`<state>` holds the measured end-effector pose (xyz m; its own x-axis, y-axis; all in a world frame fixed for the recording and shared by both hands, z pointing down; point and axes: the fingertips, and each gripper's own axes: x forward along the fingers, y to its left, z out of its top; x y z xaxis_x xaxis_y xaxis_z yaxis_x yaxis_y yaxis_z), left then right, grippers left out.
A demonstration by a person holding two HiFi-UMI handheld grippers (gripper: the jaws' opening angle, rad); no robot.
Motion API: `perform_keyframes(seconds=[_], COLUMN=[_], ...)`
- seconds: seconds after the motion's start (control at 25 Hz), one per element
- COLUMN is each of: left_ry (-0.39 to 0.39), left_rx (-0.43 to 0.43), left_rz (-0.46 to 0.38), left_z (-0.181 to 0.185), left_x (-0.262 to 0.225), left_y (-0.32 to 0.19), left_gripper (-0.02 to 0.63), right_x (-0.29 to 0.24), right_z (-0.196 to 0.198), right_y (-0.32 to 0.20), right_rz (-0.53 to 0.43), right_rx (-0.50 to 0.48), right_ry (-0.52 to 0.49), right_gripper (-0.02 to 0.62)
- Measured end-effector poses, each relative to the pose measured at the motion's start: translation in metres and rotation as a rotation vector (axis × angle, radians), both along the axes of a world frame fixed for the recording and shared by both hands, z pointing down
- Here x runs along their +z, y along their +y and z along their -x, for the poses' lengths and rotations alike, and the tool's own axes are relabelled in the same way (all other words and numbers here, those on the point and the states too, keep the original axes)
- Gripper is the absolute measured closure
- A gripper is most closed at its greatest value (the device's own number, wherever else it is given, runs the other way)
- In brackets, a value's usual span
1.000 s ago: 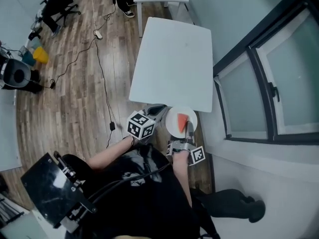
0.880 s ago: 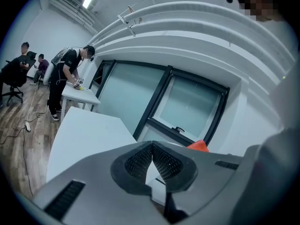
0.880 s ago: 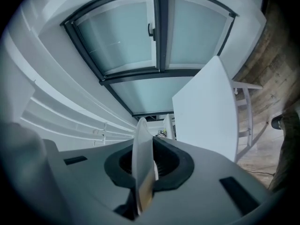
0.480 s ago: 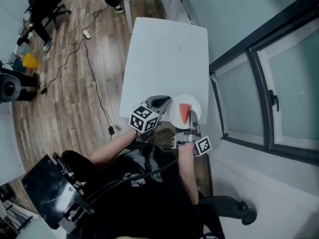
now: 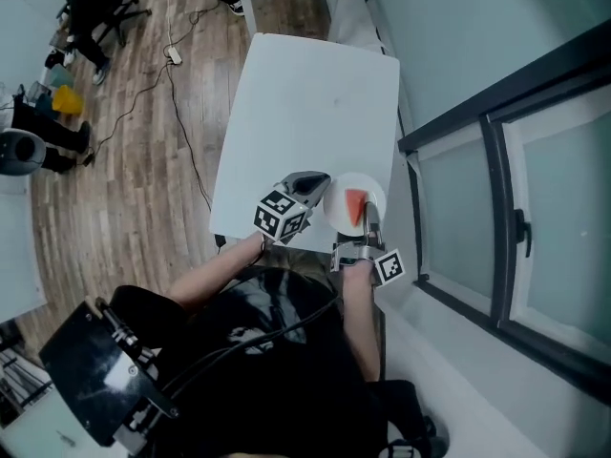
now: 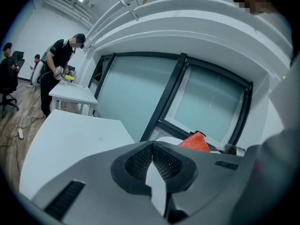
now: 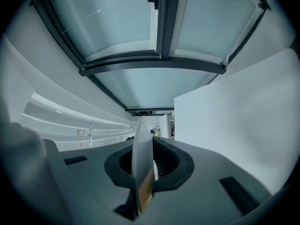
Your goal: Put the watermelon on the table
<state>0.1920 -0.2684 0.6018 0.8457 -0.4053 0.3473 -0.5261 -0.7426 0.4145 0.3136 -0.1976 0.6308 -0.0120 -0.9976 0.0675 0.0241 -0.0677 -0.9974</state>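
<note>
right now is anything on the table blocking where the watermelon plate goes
Nothing visible does. The table ahead of the plate carrying the watermelon looks bare; the shut left gripper sits beside the plate, not ahead.

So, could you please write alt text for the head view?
From above: the right gripper holds a white plate with a watermelon slice at a white table's near edge; the left gripper, jaws shut, is beside it.
</note>
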Motion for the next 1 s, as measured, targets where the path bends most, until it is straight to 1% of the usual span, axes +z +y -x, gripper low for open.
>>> perform_keyframes(seconds=[0.12,0.2,0.28,0.4,0.48,0.56,0.64,0.72,0.84,0.92,1.0], left_ry=[-0.019,-0.028,-0.039,-0.051,-0.069,-0.086,-0.098,-0.118,-0.136,-0.144,-0.149], left_rx=[-0.034,-0.049,-0.055,-0.061,-0.075,-0.089,-0.095,-0.098,-0.108,-0.112,-0.119], left_rz=[0.027,0.03,0.014,-0.003,0.012,0.025,0.017,0.019,0.062,0.091,0.112], left_z=[-0.031,-0.051,-0.061,-0.07,-0.073,-0.073,-0.073,-0.076,-0.075,-0.069,-0.061], left_x=[0.024,0.039,0.048,0.059,0.072,0.082,0.086,0.093,0.108,0.121,0.129], left_y=[-0.035,-0.063,-0.08,-0.094,-0.103,-0.111,-0.117,-0.12,-0.123,-0.129,-0.135], left_gripper=[0.6,0.6,0.6,0.6,0.6,0.6,0.6,0.6,0.6,0.6,0.6], right_x=[0.024,0.042,0.053,0.066,0.078,0.095,0.115,0.138,0.176,0.199,0.214], right_z=[-0.038,-0.063,-0.078,-0.09,-0.095,-0.098,-0.104,-0.116,-0.131,-0.136,-0.139], right_y=[-0.04,-0.072,-0.095,-0.113,-0.122,-0.131,-0.145,-0.159,-0.176,-0.194,-0.214], right_rz=[0.034,0.057,0.063,0.059,0.067,0.093,0.129,0.188,0.283,0.325,0.354], right_rx=[-0.028,-0.047,-0.063,-0.071,-0.074,-0.078,-0.079,-0.067,-0.031,-0.013,-0.017], right_ry=[0.018,0.031,0.055,0.086,0.093,0.095,0.106,0.137,0.175,0.198,0.238], right_gripper=[0.574,0.574,0.574,0.574,0.574,0.574,0.574,0.574,0.574,0.574,0.574])
